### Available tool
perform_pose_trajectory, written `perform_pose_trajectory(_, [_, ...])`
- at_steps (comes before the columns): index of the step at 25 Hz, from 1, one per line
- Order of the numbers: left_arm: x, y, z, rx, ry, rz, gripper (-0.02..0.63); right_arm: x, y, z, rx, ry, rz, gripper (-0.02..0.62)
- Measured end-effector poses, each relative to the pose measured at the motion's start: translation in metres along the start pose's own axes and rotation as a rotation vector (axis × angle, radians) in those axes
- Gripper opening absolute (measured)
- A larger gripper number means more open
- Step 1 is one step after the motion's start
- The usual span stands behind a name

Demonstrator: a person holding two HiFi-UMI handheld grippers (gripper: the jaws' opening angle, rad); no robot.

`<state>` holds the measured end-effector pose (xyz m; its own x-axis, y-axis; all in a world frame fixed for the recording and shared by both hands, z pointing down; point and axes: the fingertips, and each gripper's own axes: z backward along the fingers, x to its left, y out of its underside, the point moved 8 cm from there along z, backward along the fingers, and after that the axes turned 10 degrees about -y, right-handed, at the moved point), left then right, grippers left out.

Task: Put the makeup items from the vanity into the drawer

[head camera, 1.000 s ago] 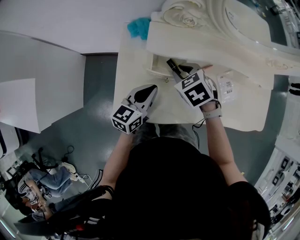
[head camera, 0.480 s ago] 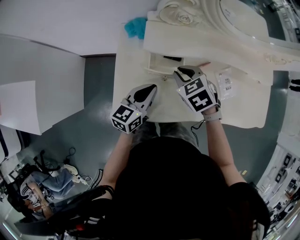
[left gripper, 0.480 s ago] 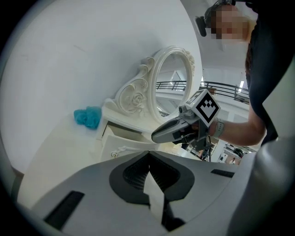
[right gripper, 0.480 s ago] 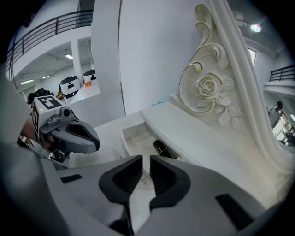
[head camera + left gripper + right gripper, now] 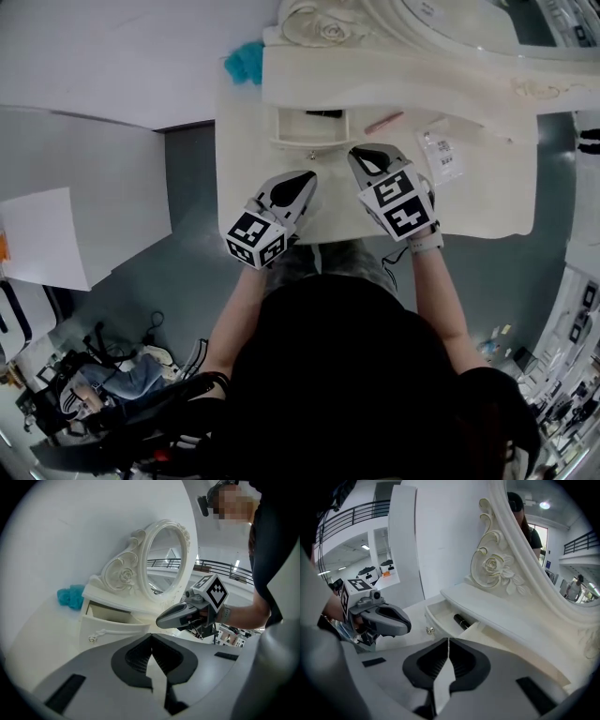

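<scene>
The drawer [image 5: 309,142] gapes open, with bare tabletop [image 5: 330,187] right in front. The mirror shelf [image 5: 403,75] overhangs its back, and a black tube [image 5: 323,113] lies inside.

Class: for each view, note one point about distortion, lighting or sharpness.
Head view: fisheye curves the edges of the vanity; light is even. Left gripper view: black vignette in the corners. Right gripper view: a lamp glares in the mirror; the drawer looks sharp.
</scene>
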<state>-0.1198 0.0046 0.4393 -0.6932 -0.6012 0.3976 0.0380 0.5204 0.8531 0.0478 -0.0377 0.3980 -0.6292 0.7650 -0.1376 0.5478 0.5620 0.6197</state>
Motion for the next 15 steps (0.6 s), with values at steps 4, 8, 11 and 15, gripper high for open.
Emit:
perform_pose_trajectory(4, [-0.011, -0.001, -0.010, 0.019, 0.037, -0.027, 0.012, -0.001, 0.018, 0.009, 0.004, 0.017, -0.038, 0.028])
perform_pose_trajectory(8, [-0.023, -0.002, -0.020, 0.044, 0.083, -0.054, 0.012, -0.002, 0.034, 0.020, 0.004, 0.041, -0.084, 0.028])
perform_pose_trajectory(11, [-0.033, -0.001, -0.028, 0.062, 0.116, -0.069, 0.012, -0.003, 0.048, 0.029, 0.004, 0.056, -0.119, 0.029])
perform_pose_trajectory(15, [-0.047, 0.002, -0.040, 0.091, 0.160, -0.085, 0.012, -0.004, 0.068, 0.040, 0.004, 0.077, -0.168, 0.029])
